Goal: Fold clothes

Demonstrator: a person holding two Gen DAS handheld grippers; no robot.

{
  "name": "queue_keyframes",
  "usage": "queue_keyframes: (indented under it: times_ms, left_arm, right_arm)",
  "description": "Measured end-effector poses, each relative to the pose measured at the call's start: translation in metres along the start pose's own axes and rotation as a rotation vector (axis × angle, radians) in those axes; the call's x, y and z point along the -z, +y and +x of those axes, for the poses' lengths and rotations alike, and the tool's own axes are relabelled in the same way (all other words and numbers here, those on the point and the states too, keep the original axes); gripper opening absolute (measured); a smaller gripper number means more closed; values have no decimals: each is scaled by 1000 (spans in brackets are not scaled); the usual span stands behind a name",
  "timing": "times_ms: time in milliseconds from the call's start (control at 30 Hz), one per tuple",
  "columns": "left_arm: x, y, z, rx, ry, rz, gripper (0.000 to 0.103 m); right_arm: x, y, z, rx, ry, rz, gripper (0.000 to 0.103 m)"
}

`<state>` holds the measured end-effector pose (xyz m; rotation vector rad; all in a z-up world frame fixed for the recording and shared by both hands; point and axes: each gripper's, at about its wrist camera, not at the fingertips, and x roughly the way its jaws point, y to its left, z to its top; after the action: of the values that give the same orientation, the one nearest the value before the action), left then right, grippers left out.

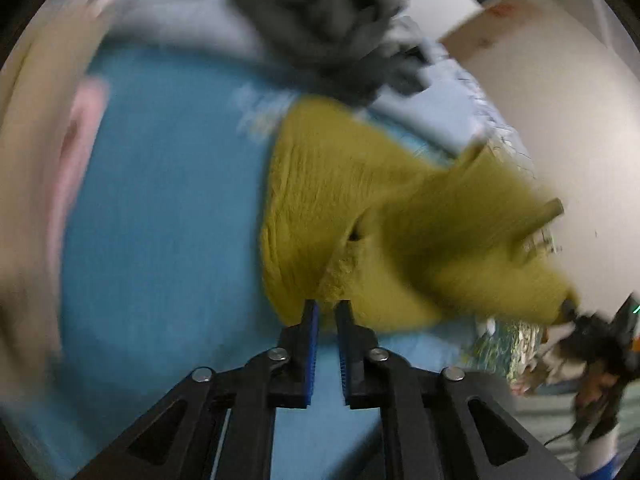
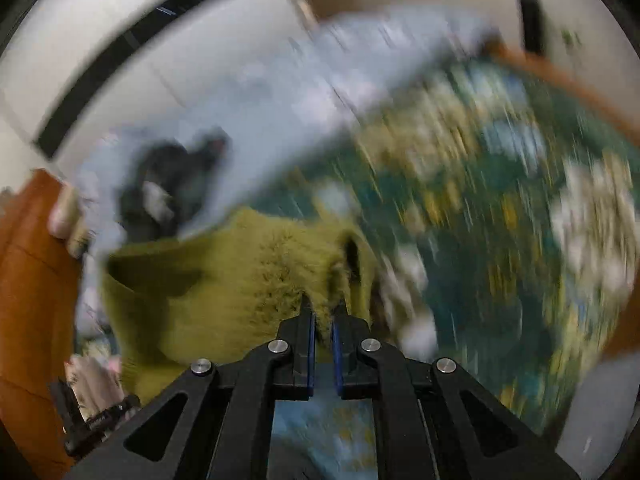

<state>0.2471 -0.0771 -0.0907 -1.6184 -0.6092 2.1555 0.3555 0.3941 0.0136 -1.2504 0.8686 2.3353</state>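
An olive-yellow fuzzy garment (image 1: 360,216) hangs stretched between my two grippers, lifted off the surface. My left gripper (image 1: 326,308) is shut on one edge of it. In the left wrist view the right gripper (image 1: 592,332) shows at the far right, holding the garment's other end. In the right wrist view my right gripper (image 2: 323,308) is shut on the garment (image 2: 248,272), and the left gripper (image 2: 92,420) shows at the lower left. Both views are blurred by motion.
A blue cloth (image 1: 168,220) lies below the garment. A dark grey pile of clothes (image 1: 328,28) sits on a light blue sheet (image 1: 180,8). A green flowered bedspread (image 2: 500,220) fills the right. An orange wooden piece (image 2: 28,280) stands at left.
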Motion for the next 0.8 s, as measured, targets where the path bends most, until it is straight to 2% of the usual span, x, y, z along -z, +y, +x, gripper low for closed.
queue_keyframes:
  times_ms: [67,133,233,333,400,433,467,533,633,667,800]
  left_arm:
    - [18,12,3,-17,21,-29,5]
    - [20,19,0,-29,32,-36,5]
    - [7,13,-14,-19,7,-11,5]
    - [-19,-12,-10,22,0,44,14]
    - [-40,-33,2,51,25,77,32]
    - [-50,-43,12,64,37,91,49]
    - [-59,-52,23,76,49,105,60]
    - [-80,-70,48,97,76,119,61]
    - [-103,-92,92,124,173,118,61]
    - [-109,-99,112,116,220,133,61]
    - [-117,-117,162,48,316,177,61]
  right_arm:
    - [23,-21,23,27,75,60,7]
    - [34,-34,31,36,98,96,7]
    - [38,-49,33,24,105,148,7]
    - [36,-59,32,22,101,163,7]
    - [38,-62,31,22,106,173,7]
    - [39,-63,30,22,109,178,7]
    - [40,-64,32,24,111,177,7]
    - [42,-67,35,27,116,175,7]
    - [44,-70,39,51,127,146,8]
    - [44,-72,41,60,134,140,8]
    - [45,-84,46,65,152,162,8]
